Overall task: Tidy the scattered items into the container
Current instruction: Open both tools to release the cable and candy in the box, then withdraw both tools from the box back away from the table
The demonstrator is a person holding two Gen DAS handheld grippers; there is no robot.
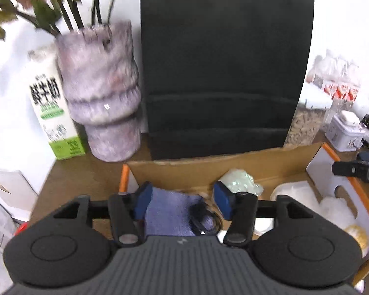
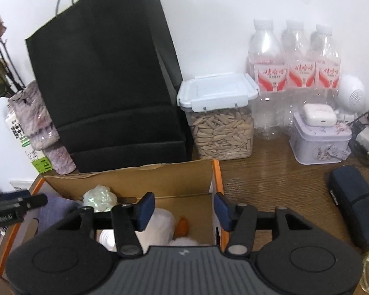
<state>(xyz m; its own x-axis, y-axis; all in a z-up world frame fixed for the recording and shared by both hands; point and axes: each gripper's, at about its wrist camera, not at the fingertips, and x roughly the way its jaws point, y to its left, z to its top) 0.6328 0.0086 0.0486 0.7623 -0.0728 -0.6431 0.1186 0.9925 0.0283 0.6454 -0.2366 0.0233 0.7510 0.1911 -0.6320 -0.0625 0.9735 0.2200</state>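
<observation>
A cardboard box with orange edges stands on the wooden table. My left gripper hangs open over its left end, above a purple cloth and a coiled black cable that lie inside. A pale green crumpled packet and white items also sit in the box. My right gripper is open over the right end of the box, its right finger outside the box wall. Below it lie a white item and an orange piece; nothing is held.
Behind the box stand a black paper bag, a marbled vase, a milk carton, a seed jar, water bottles and a lilac tin. A dark blue case lies on the table right of the box.
</observation>
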